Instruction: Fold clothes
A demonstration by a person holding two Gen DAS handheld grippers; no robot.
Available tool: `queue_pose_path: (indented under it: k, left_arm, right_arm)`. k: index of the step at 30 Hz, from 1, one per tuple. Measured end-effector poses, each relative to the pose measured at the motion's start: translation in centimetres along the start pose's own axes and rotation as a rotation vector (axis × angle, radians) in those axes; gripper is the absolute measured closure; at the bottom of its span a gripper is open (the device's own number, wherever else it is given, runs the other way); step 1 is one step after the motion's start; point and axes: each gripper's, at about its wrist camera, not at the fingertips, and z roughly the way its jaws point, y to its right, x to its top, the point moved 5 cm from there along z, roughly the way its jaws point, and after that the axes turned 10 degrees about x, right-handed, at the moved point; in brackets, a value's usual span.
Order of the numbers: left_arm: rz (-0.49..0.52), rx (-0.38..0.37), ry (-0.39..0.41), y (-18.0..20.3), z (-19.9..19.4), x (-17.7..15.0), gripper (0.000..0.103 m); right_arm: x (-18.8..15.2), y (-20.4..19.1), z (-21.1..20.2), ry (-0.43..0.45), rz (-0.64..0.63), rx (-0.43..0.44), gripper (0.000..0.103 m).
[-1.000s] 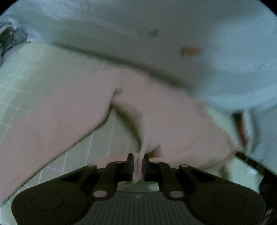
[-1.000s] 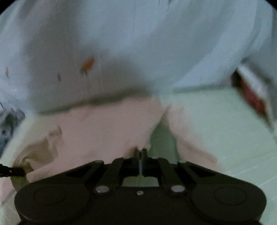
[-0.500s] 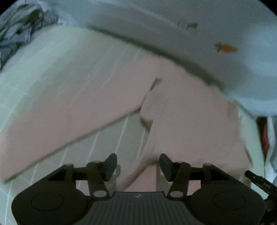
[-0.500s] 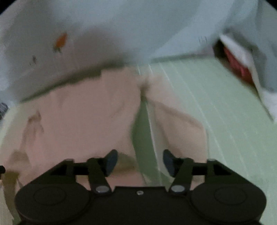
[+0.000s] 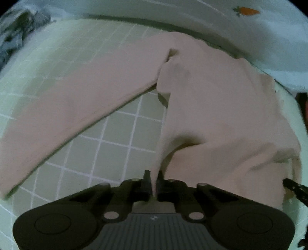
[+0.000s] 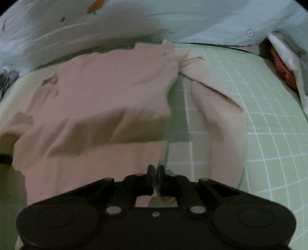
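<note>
A pale pink long-sleeved top lies spread on a green checked sheet. One sleeve stretches out to the left. My left gripper is shut on the near edge of the top's body and lifts a thin ridge of cloth. In the right wrist view the same top fills the left and middle, with its other sleeve lying to the right. My right gripper is shut on the top's near edge, beside the gap between body and sleeve.
A light blue blanket with carrot prints lies bunched along the far edge, also in the right wrist view. A dark patterned cloth sits at the far left. A red and white bundle lies at the far right.
Half a second ago both grippers were open above the top. Both have now dropped to its near edge and shut on the cloth.
</note>
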Motion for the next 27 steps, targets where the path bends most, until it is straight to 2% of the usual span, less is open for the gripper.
queue_pose_path:
  k: [5,13,18,21,23,25,27]
  left_arm:
    - [-0.012,-0.030,-0.003,-0.2,-1.2,-3.0,0.100]
    - [-0.066,-0.012,-0.033,-2.2,-3.3,-7.5,0.100]
    - [-0.092,0.029,-0.035,-3.5,-4.2,-9.6,0.099]
    - [-0.108,0.052,-0.031,-3.7,-4.8,-10.3,0.093]
    - [-0.139,0.059,-0.027,-3.3,-5.1,-10.4,0.078]
    - [-0.170,0.066,-0.023,-3.0,-5.4,-10.4,0.044]
    - [-0.187,0.099,0.006,-2.5,-6.0,-10.2,0.033]
  right_arm:
    - [-3.5,-0.6,-2.3,-0.015,-0.008,-0.006,0.099]
    - [-8.1,0.2,-5.7,-0.045,0.030,-0.022,0.099]
    - [-9.9,-1.1,-6.8,-0.072,0.010,0.026,0.099]
    - [-10.2,-1.6,-6.8,-0.067,-0.015,0.052,0.098]
    - [-10.1,-1.2,-6.6,-0.056,-0.003,0.072,0.098]
    - [-10.0,-0.7,-6.7,-0.047,0.005,0.074,0.086]
    - [-9.9,-0.2,-6.8,-0.036,0.008,0.059,0.055]
